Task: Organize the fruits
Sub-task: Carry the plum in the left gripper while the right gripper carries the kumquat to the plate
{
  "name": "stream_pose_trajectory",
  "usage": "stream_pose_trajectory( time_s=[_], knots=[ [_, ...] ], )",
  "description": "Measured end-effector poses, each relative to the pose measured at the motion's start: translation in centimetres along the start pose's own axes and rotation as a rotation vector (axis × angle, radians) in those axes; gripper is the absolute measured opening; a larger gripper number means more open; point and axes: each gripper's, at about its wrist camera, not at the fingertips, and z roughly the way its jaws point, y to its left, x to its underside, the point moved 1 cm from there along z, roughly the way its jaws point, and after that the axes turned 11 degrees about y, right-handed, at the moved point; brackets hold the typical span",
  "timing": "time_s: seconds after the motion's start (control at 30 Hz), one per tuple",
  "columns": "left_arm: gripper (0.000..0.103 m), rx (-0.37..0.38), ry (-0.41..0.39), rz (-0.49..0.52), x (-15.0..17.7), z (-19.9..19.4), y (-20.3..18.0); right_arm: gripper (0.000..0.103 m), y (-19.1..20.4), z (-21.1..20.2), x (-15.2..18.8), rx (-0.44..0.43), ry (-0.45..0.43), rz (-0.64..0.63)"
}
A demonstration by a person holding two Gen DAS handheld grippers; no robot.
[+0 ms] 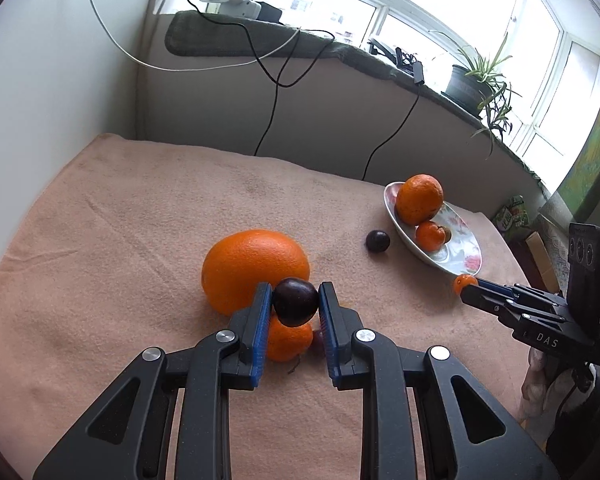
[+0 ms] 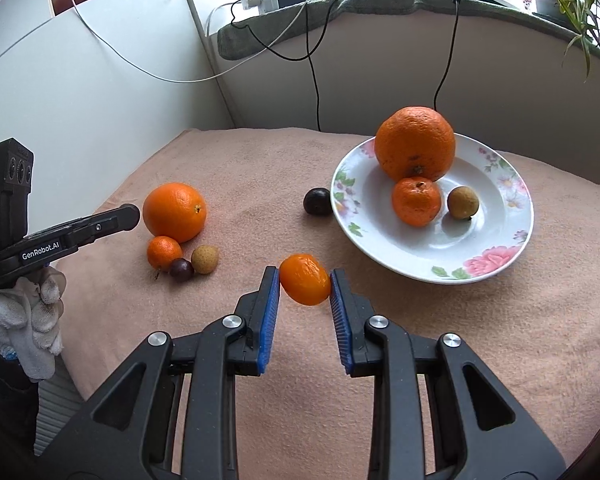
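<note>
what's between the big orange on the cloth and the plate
One dark plum, lying on the cloth just off the plate rim; the rest of the stretch from the big orange is bare. Clearest in the right wrist view.

My left gripper (image 1: 296, 300) and right gripper (image 2: 305, 286) look alike: matte black linkage arms with triangular cut-outs, silver round pivot screws and ribbed blue pads (image 2: 270, 316) inside each finger. White lettering runs along each body, "GenRobot.AI" on the left. The hands (image 2: 32, 320) holding them wear white knit gloves over dark sleeves.
</note>
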Motion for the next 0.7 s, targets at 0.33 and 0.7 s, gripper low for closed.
stream_pose_trajectory(
  time_s=[0.33,0.7],
  knots=[
    [0.022,0.056,0.002,0.050,-0.9,1.1,-3.9,0.027,-3.6,-1.6,0.2,0.043,-0.033,0.052],
    [0.022,0.118,0.034,0.146,-1.7,3.2,-9.5,0.027,-7.0,-2.4,0.2,0.079,-0.055,0.104]
  ],
)
